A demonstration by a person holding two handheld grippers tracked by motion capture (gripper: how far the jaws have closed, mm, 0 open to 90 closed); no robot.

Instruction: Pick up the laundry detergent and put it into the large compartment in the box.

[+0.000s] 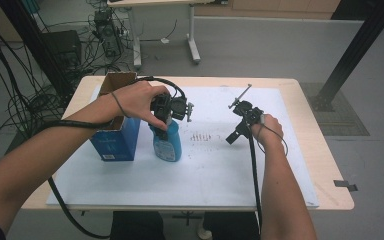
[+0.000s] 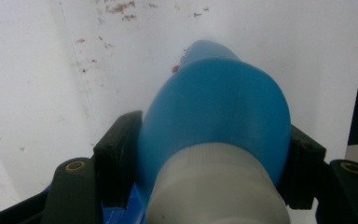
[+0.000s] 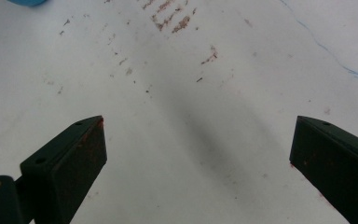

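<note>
Blue bottle [image 1: 167, 142] — white-necked, upright on the white mat [image 1: 220, 170] — beside a blue box [image 1: 116, 137].

Bottle [image 1: 167, 142]: bright blue body, pale grey-white cap, light label on the front. Box [image 1: 115, 141]: blue sides, brown cardboard flaps. Mat [image 1: 215, 165]: white, marked with rows of reddish-brown specks [image 1: 200, 136] and a thin blue line [image 3: 328, 49]. Table [image 1: 325, 165]: light wood. Both grippers' jaws: black.

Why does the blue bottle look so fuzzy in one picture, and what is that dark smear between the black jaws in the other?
Left gripper view: the bottle sits too close, so it blurs. Right gripper view: a soft shadow on the white mat.
</note>
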